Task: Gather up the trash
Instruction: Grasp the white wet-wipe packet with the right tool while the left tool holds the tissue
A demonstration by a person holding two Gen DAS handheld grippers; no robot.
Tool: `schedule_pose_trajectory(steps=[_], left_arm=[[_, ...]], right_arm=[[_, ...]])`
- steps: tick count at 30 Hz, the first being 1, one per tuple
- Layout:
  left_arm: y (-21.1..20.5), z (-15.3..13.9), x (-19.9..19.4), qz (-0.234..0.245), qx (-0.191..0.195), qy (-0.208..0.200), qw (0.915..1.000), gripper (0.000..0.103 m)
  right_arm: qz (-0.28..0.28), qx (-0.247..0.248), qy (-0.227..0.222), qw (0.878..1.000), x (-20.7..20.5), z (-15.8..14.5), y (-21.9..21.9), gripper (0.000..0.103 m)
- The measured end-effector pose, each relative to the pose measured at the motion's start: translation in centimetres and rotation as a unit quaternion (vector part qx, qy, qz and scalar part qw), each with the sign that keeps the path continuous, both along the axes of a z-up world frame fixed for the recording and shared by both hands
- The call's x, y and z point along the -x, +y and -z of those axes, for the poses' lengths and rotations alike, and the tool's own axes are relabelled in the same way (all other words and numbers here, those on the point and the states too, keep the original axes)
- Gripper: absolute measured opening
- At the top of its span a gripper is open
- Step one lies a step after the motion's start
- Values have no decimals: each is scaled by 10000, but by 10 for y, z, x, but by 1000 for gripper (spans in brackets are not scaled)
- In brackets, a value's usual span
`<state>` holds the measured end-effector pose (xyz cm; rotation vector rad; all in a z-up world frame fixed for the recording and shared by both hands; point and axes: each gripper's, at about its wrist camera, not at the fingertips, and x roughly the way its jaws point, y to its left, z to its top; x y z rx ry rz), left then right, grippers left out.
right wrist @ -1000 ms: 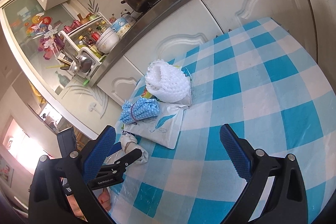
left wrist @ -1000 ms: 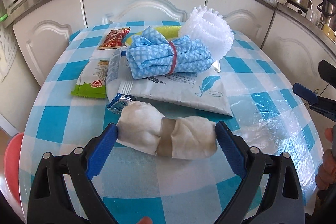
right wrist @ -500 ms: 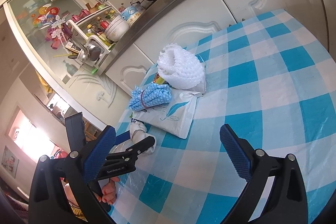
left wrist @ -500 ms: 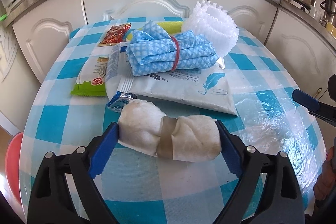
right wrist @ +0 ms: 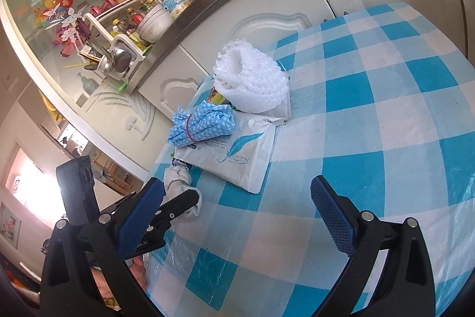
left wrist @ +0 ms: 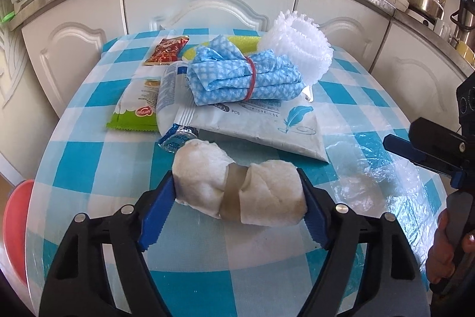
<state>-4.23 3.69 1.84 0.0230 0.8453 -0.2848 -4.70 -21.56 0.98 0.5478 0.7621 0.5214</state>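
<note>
Left wrist view: a table (left wrist: 89,156) under a blue-and-white checked plastic cloth stands against white kitchen cabinets (left wrist: 207,5) with a steel-edged counter above. At 12 o'clock lie a blue cloth bundle (left wrist: 243,76) bound with a red band, on a white wipes pack (left wrist: 261,124), with white foam netting (left wrist: 299,43) at 1 o'clock and a green wrapper (left wrist: 136,115) at 10. The left gripper (left wrist: 237,198) has just been closing, and its blue pads now press both ends of the white tissue roll (left wrist: 237,189) near the table's front edge. The right gripper (right wrist: 237,216) enters at 3 o'clock, cut off by the frame; in its own view its fingers stand spread over bare cloth. A red object (left wrist: 14,228) at 8 o'clock is too cropped to identify
</note>
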Motion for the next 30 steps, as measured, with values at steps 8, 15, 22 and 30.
schedule_pose_trajectory(steps=[8, 15, 22, 30], left_arm=[[12, -20, 18, 29, 201, -215, 9996, 78], [34, -28, 26, -132, 284, -309, 9990, 78], [64, -23, 30, -424, 328, -234, 9983, 78], [94, -23, 34, -713, 480, -216, 9961, 78]], right_arm=[[87, 197, -93, 9997, -31, -14, 11, 98], [237, 760, -271, 9965, -63, -27, 24, 98], [-365, 724, -135, 9966, -54, -10, 48, 98], [-1245, 1484, -501, 9798, -36, -12, 97, 80]])
